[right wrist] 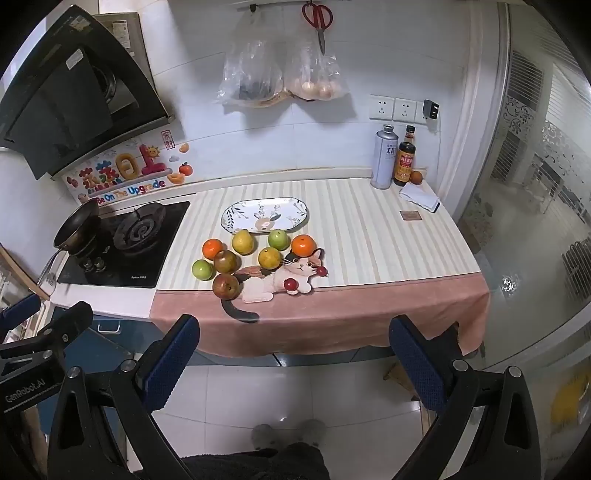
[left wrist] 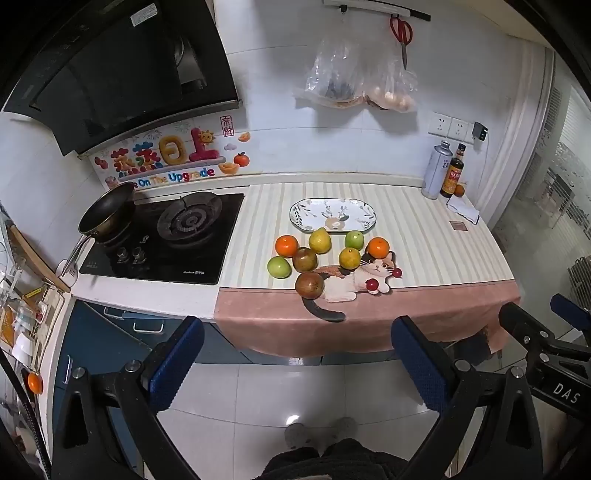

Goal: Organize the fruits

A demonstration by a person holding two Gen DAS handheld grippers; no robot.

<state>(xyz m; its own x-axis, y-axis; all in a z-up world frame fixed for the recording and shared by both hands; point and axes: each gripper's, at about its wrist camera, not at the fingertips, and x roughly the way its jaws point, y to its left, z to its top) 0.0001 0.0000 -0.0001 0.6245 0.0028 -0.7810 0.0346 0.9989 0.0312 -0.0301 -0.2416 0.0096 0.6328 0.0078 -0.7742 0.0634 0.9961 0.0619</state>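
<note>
Several fruits lie in a loose group on a striped cloth with a cat print: two oranges (left wrist: 286, 246) (right wrist: 303, 245), two green apples (left wrist: 279, 266) (right wrist: 278, 239), yellow pears (left wrist: 320, 240) (right wrist: 268, 257) and two brownish-red apples (left wrist: 309, 285) (right wrist: 225, 285). Behind them sits an oval patterned plate (left wrist: 364, 211) (right wrist: 299, 212) with nothing on it. My left gripper (left wrist: 295, 354) hangs open in front of the counter, over the floor, well short of the fruit. My right gripper (right wrist: 295, 350) is open too, beside it at the same distance. Nothing is between either pair of fingers.
A gas hob (left wrist: 166, 240) with a pan (left wrist: 107, 212) is left of the cloth. Two bottles (right wrist: 386, 158), a small orange (right wrist: 416, 177) and a folded cloth (right wrist: 421, 197) stand at the back right. Bags and scissors (right wrist: 317, 18) hang on the wall. Someone's slippered feet (left wrist: 321, 434) show below.
</note>
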